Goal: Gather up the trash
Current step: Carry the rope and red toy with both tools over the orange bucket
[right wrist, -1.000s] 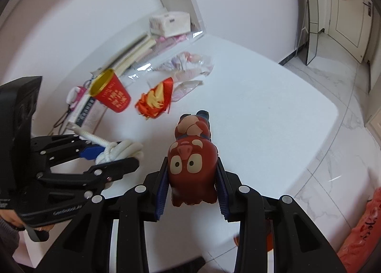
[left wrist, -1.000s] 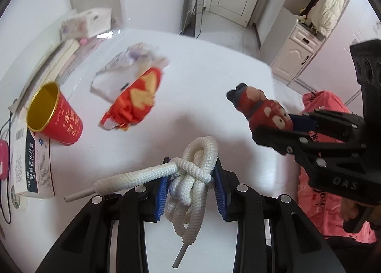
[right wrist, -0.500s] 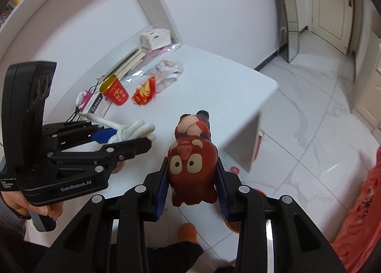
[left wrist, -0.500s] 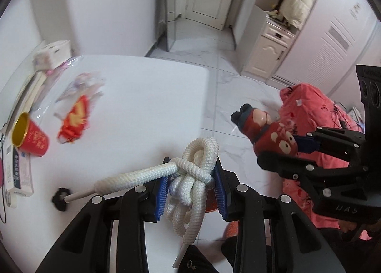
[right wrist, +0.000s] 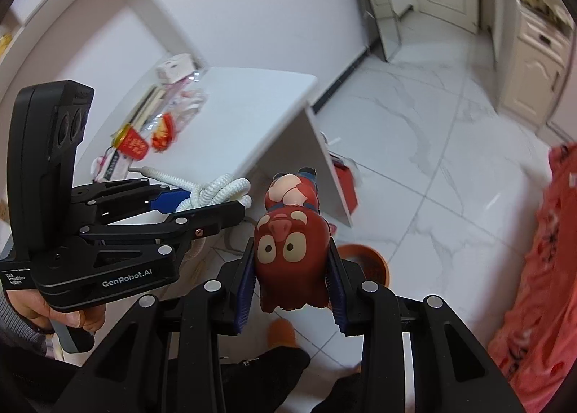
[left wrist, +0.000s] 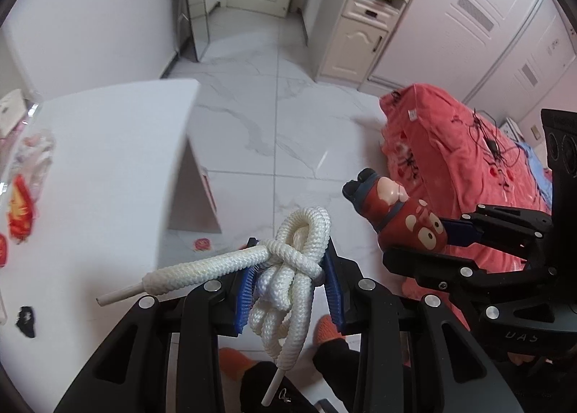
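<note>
Left wrist view, from the left edge: white table [left wrist: 108,168] carrying a red-and-yellow wrapper [left wrist: 20,213] and a small black scrap [left wrist: 27,315]; marble floor [left wrist: 274,117] beyond its corner. Centre: left gripper [left wrist: 288,283], blue pads clamped on a knotted white rope [left wrist: 292,261], one stiff end sticking out left, another hanging below. Right: right gripper [left wrist: 458,243], jaws closed on a red pig toy [left wrist: 396,213]; behind it, a red quilt [left wrist: 468,168].

Right wrist view, from the left: a hand [right wrist: 43,308] gripping the left gripper's handle, rope [right wrist: 216,189] pinched in its jaws; table [right wrist: 234,117] with a red paper cup [right wrist: 133,142] and wrapper [right wrist: 164,132]. Centre: right gripper [right wrist: 292,287] partly closed, both pads pressing the pig toy [right wrist: 292,254], held above the floor. Just beyond: an orange basin [right wrist: 364,258]. Far right: quilt [right wrist: 541,251].
</note>
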`<state>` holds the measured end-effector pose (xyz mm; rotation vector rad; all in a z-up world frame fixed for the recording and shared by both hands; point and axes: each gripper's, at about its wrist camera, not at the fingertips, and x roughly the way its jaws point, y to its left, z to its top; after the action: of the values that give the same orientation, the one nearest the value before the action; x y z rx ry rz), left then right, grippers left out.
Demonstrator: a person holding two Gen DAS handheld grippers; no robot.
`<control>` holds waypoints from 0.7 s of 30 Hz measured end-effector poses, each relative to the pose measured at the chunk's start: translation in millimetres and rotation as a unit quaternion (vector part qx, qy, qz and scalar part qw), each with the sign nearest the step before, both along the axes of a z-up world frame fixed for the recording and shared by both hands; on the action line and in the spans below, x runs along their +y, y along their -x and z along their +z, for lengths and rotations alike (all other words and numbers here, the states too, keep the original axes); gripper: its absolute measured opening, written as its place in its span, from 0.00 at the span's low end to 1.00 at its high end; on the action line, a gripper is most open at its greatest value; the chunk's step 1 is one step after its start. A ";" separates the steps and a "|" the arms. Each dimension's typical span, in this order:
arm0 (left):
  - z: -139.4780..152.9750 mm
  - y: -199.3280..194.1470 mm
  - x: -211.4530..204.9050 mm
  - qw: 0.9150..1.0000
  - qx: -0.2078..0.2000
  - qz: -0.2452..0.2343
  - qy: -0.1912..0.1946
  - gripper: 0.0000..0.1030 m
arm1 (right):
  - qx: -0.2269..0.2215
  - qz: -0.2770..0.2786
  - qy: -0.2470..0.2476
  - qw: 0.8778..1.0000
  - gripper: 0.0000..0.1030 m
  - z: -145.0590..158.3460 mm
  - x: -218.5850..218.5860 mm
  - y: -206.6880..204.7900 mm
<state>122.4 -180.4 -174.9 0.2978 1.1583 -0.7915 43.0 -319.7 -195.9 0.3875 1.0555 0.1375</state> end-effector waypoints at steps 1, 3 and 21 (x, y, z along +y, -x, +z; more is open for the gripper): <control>-3.3 3.9 -2.7 1.000 0.003 -0.002 -0.003 0.35 | 0.005 -0.004 -0.001 1.000 0.35 -5.0 -2.6 -0.2; -18.6 0.1 -10.6 1.000 0.015 -0.010 -0.011 0.35 | 0.017 -0.016 -0.004 1.000 0.35 -18.4 -10.3 -0.2; -142.1 -26.8 -28.1 0.993 0.099 -0.004 -0.056 0.35 | 0.113 -0.060 -0.043 0.991 0.35 -166.7 -25.7 -30.5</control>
<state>149.2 -208.6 -317.0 0.3221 1.3926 -0.7777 73.5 -345.5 -362.6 0.5539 1.2490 0.0316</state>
